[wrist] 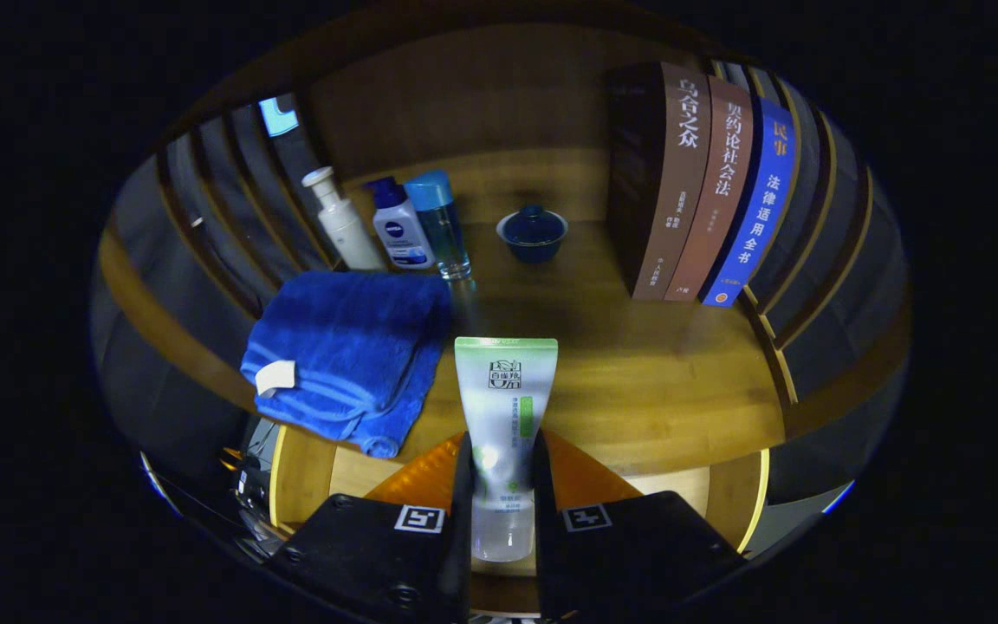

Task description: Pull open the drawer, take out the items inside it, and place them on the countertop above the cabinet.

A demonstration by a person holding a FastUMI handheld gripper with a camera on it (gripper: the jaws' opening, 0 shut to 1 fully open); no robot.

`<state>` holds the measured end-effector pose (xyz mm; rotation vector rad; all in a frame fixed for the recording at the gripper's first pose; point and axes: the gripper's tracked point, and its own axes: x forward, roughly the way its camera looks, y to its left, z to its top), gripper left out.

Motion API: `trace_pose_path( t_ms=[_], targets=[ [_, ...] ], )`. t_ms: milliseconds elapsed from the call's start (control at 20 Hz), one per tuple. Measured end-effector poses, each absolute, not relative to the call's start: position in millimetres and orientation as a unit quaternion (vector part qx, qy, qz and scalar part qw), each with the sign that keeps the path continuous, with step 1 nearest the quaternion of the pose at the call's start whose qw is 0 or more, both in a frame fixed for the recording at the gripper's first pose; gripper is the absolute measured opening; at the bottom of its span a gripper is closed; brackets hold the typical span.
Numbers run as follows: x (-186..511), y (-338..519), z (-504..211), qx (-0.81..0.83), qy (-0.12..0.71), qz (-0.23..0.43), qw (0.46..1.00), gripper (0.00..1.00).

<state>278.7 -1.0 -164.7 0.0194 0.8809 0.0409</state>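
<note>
Two fingers (pixel 461 485) clamped on the cap end of a tube (pixel 503 407) — soft, light, likely slippery; best squeezed low near the stiff cap, above the countertop (pixel 655 381).

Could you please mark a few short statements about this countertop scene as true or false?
1. The gripper has its fingers closed on a clear tube. True.
2. The blue towel lies folded beside the tube. True.
3. The three books lie flat in a pile. False: they stand upright, side by side, beyond the fingers.
4. The small lidded bowl sits on top of the towel. False: it stands on the wooden countertop, between the bottles and the books.
5. Three bottles stand beyond the towel. True.
</note>
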Motion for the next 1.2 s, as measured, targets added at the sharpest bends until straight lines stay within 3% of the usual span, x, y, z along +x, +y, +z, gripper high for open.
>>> trace_pose_path(
  t_ms=[700,850,1100,1150,1200],
  targets=[
    [332.1,-7.3,-203.2,-0.019,0.463,-0.009,0.886,0.36],
    [334.0,-4.7,-202.0,0.006,0.451,-0.012,0.892,0.46],
    [326.2,-9.0,-182.7,0.013,0.413,-0.014,0.910,0.92],
    [324.0,-10.8,-178.1,0.009,0.400,-0.016,0.916,1.00],
    [320.1,-12.0,-170.5,0.002,0.386,-0.016,0.922,1.00]
  ],
)
